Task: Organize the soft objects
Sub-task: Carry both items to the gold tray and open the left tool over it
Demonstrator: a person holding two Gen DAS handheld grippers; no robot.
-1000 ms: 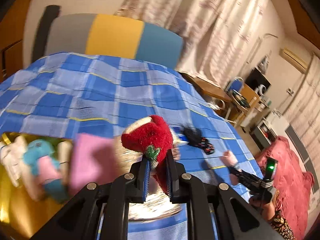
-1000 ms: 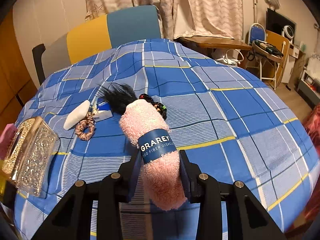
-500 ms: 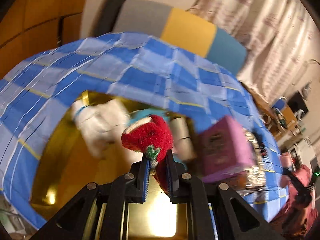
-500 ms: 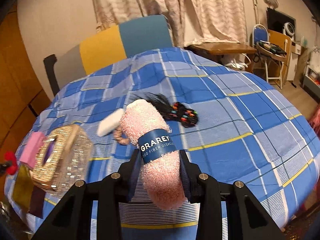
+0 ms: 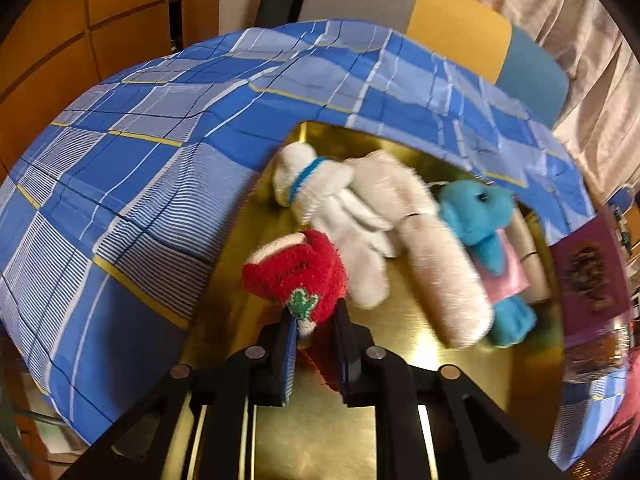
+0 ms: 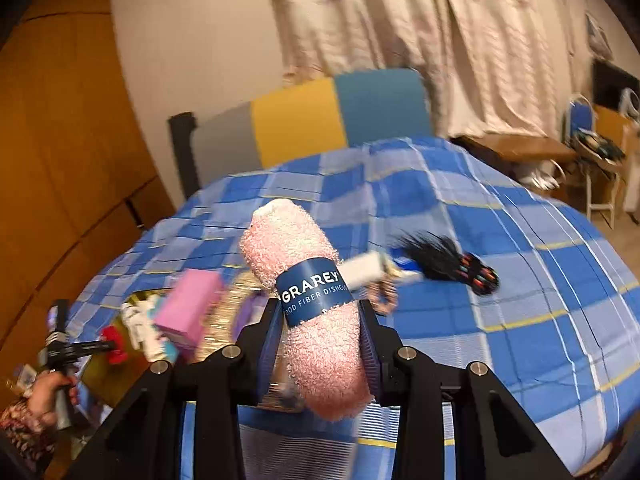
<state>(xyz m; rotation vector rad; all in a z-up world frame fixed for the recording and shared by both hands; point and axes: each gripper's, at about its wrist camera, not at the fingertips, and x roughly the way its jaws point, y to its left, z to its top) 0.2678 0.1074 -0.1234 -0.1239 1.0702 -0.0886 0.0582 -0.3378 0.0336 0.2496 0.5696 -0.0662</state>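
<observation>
Left gripper (image 5: 316,332): jaws opening, red plush (image 5: 298,276) between them, above gold tray (image 5: 400,360).
Right gripper (image 6: 320,344): clamped on pink dishcloth roll (image 6: 308,304).
Nearby: white plush (image 5: 340,208), blue plush (image 5: 480,216), pink box (image 6: 188,304).

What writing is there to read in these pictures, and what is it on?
"GRAREY": blue paper band around the pink rolled dishcloth.
"OOD FIBER DISHCLO": smaller line on that band, cut off at both ends.
Red plush item: faint stitched lettering, too blurred to read.
Purple box: printed design, blurred, unreadable.

Home: curtains (image 6: 460,40), checked tablecloth (image 6: 500,264), chair (image 6: 340,116).
</observation>
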